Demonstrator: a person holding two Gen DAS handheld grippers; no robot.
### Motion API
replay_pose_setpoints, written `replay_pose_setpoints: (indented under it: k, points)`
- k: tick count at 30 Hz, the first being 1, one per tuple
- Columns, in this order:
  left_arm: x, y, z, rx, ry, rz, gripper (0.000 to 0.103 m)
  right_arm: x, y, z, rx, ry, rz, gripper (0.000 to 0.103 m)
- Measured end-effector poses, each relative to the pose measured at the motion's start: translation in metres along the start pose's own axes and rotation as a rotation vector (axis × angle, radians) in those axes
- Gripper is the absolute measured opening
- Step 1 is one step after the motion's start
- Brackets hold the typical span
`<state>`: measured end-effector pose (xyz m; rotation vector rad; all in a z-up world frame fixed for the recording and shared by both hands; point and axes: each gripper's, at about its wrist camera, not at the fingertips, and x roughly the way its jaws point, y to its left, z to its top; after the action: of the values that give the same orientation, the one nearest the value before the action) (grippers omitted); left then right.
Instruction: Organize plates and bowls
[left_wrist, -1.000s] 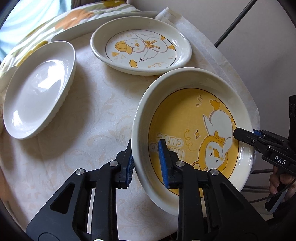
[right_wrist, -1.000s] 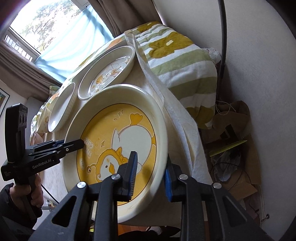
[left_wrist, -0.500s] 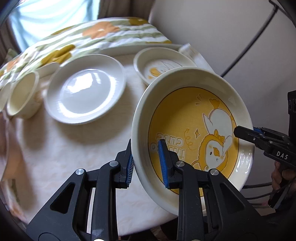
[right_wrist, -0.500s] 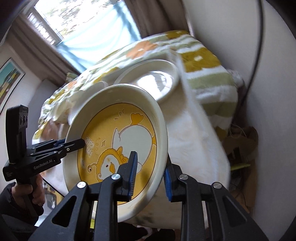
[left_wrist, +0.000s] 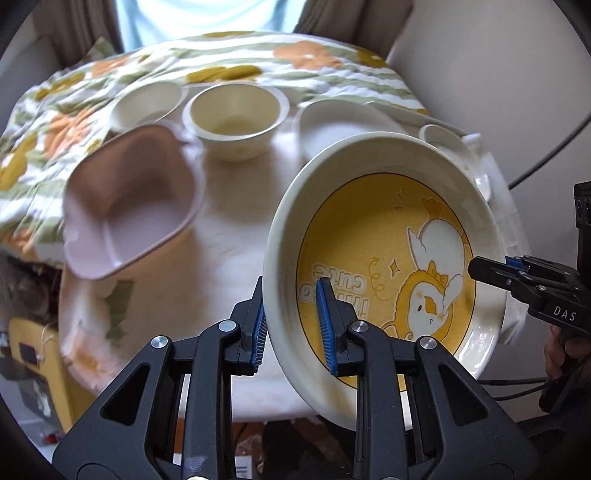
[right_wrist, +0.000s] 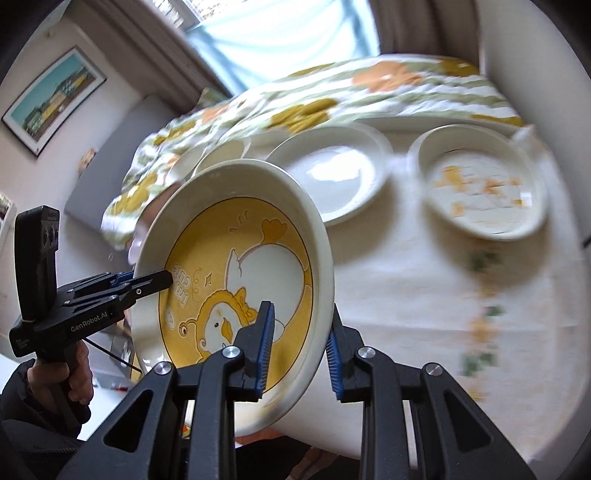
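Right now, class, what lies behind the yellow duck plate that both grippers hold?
Behind the yellow duck plate sit a plain white plate and a printed shallow dish on the tablecloth. Anything directly under the lifted plate is hidden.

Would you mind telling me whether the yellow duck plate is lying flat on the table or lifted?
Lifted and tilted: the yellow duck plate hangs above the tablecloth, its rim clamped by the left gripper and right gripper.

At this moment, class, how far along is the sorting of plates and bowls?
Nothing looks stacked yet. In hand: the yellow duck plate, held off the table, left gripper and right gripper each clamping its rim. Left: the white plate, small duck plate, cream bowl and pink dish sit apart.
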<state>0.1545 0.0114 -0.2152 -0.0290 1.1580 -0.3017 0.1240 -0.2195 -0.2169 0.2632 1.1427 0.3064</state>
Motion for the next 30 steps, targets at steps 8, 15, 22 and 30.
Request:
replay_pose_setpoints:
  k: [8, 15, 22, 30]
  points:
    - [0.027, 0.082, -0.034, -0.075, 0.095, -0.020, 0.021, 0.070, 0.043, -0.004, -0.011, 0.128, -0.008, 0.024]
    - [0.042, 0.105, -0.035, -0.062, 0.109, -0.040, 0.021, 0.099, 0.046, -0.001, 0.004, 0.133, -0.009, 0.024]
    - [0.039, 0.107, -0.041, 0.002, 0.093, -0.019, 0.021, 0.099, 0.043, -0.005, 0.019, 0.110, -0.020, 0.024]
    - [0.036, 0.106, -0.041, 0.014, 0.081, -0.006, 0.021, 0.095, 0.049, -0.009, -0.002, 0.087, -0.075, 0.024]
